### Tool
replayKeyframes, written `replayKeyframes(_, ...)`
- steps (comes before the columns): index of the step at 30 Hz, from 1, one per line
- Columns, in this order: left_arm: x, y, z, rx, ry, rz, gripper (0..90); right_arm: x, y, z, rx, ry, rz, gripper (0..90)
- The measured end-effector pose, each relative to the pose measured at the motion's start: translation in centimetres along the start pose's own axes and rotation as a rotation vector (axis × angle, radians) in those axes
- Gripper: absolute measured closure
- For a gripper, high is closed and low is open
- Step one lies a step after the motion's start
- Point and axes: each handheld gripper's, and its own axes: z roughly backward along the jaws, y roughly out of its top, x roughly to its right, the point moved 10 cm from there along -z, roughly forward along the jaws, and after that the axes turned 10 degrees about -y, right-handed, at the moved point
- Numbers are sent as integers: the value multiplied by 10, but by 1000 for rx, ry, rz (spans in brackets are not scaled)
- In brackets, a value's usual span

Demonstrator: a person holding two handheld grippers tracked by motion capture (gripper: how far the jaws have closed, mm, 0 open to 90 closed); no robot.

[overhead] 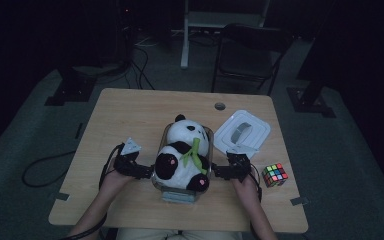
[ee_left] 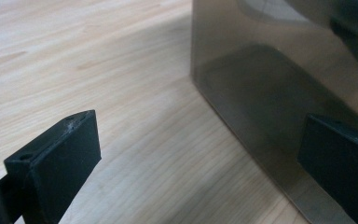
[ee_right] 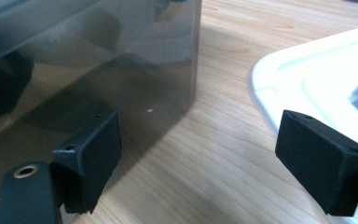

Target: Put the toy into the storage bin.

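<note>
step: box [overhead: 182, 192] with panda [overhead: 182, 155] at table [overhead: 130, 115] centre, flanked for a two-sided lift | left gripper [overhead: 139, 170] jaws spread beside wall | right gripper [overhead: 223, 171] jaws spread, lid [overhead: 242, 131] near | next: both walls to be pressed evenly

From my remote seat I see a Rubik's cube [overhead: 274, 174] at about four o'clock on the desk [overhead: 130, 110], near the right edge. A white lid [overhead: 242, 132] with a grey handle lies flat at two o'clock, just up from the cube. A round cable hole [overhead: 220, 106] sits at twelve. Beyond the desk, a dark chair [overhead: 247, 55] stands at one o'clock, and black cables [overhead: 42, 167] trail on the floor at nine.
</note>
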Motion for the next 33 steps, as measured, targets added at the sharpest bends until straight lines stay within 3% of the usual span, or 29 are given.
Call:
replayKeyframes(4,-7,9,16,35,32,4,5,6,5,11,5,-40,23,149)
replayKeyframes(9,-1,29,39,86,18,-19,5,11,20,34,38,-18,-4,152)
replayKeyframes(11,7,38,48,94,-9,-39,5,12,26,42,56,-33,-20,149)
replayKeyframes(12,14,45,54,116,-46,-45,5,11,29,47,53,-39,-35,127)
replayKeyframes(14,24,54,62,131,-80,-45,5,7,34,56,60,-20,-23,122)
replayKeyframes(17,41,68,73,160,-116,-78,17,-1,43,67,90,20,-35,125)
replayKeyframes(18,49,74,78,178,-126,-89,68,-4,46,71,102,28,-27,173)
replayKeyframes(20,59,80,85,192,-142,-115,88,-9,51,80,131,30,-16,374)
replayKeyframes(22,70,86,91,212,-153,-133,180,-14,55,89,154,30,-4,555)
replayKeyframes(25,90,93,97,236,-224,-176,378,-21,59,97,161,41,36,741)
replayKeyframes(27,99,95,98,231,-236,-200,472,-29,61,102,170,48,73,880)
replayKeyframes(33,126,102,105,241,-304,-270,677,-54,64,116,189,135,103,900)
